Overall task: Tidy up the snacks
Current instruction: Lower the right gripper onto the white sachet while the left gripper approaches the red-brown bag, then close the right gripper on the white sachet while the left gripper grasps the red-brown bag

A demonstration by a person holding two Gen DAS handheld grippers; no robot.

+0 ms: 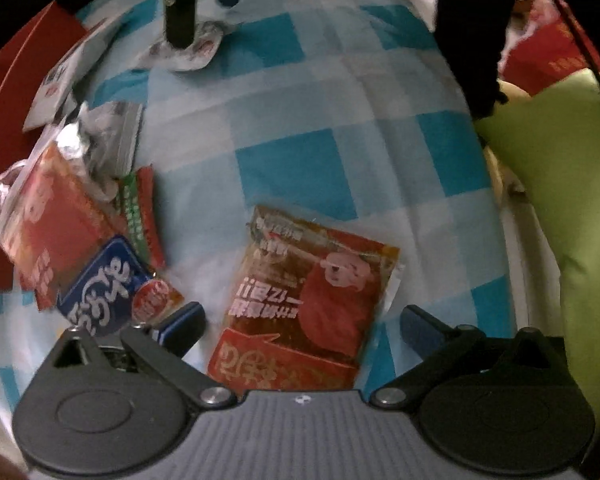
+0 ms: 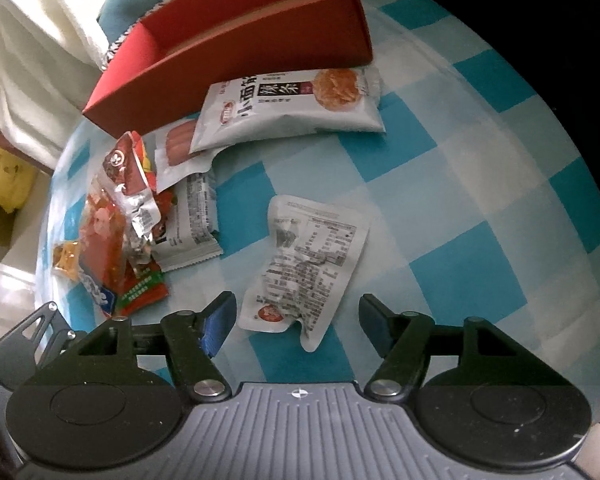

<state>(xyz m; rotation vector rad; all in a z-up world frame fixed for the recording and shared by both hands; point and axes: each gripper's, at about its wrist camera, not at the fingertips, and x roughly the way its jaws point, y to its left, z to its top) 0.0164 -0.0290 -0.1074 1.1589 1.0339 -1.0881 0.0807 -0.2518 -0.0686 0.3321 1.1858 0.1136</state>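
Right wrist: packet between tongs.

both wrist cams down, close, shared snack pile

A blue-and-white checked cloth is spread over the surface. At its right edge, in the left wrist view, a lime green cushion is seen, with red printed material beyond it. At the far left of the right wrist view, white fabric is draped, and a yellow object is seen below it.
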